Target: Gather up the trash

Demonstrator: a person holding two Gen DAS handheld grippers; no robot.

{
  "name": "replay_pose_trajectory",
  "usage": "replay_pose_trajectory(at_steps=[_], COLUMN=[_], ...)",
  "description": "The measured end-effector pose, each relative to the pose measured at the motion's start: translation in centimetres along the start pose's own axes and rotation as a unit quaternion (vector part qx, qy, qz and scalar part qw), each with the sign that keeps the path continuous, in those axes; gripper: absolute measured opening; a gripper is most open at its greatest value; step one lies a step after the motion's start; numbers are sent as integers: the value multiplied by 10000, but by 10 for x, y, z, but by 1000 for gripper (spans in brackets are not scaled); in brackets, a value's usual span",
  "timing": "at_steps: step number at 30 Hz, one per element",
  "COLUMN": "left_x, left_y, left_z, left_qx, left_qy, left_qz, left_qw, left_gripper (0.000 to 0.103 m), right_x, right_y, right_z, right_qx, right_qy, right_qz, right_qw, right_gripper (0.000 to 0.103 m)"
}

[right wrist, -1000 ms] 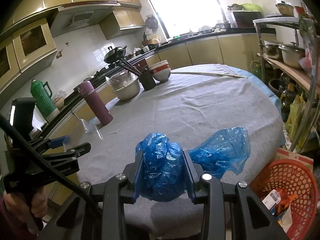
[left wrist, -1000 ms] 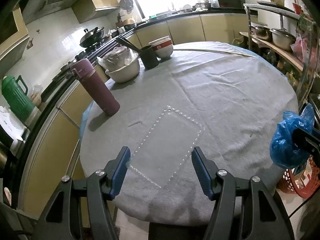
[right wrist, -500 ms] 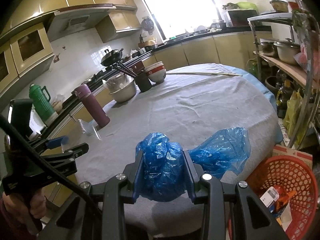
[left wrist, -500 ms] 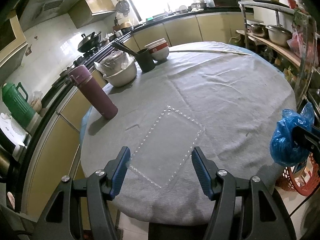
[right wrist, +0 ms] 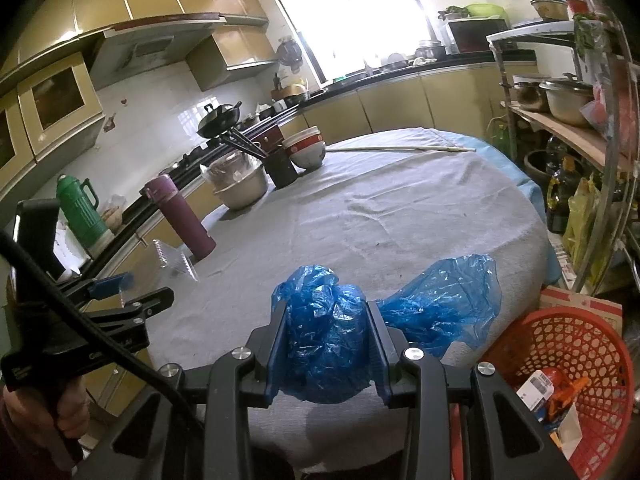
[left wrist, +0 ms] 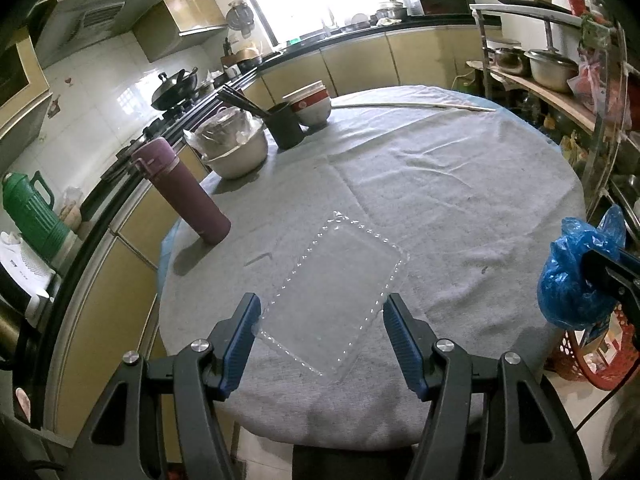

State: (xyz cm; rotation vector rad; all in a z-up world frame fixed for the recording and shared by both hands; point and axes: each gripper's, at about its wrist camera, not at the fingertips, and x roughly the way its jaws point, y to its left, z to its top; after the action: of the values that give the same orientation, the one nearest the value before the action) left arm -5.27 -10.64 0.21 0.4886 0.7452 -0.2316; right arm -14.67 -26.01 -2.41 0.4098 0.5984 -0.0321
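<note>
Left wrist: left gripper [left wrist: 320,312] grasps clear plastic tray [left wrist: 336,296] by its near end, above the table [left wrist: 460,200]. Right wrist: right gripper [right wrist: 326,342] clenched on blue bag [right wrist: 324,344], over table's near edge, red basket [right wrist: 568,356] right of table.

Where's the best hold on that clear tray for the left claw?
Across its narrow width at the near end, coming along its length: the tray is flat, and its long rims suit the pads. The left claw grips it so now.
</note>
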Motion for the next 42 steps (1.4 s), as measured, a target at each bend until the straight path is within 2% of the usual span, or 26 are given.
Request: replay_pose_trajectory(at_steps=[42], left_x=[-15], left_y=[-10], left_z=[2], left_qx=[67], left_qy=[-141], left_qz=[-35], left_qw=[9999], left_gripper=[65], right_x=[-16], right_y=[-2], right_z=[1], right_qx=[14], right_qy=[-155], right_qz=[-15], right_qw=[9999], right_gripper=[39])
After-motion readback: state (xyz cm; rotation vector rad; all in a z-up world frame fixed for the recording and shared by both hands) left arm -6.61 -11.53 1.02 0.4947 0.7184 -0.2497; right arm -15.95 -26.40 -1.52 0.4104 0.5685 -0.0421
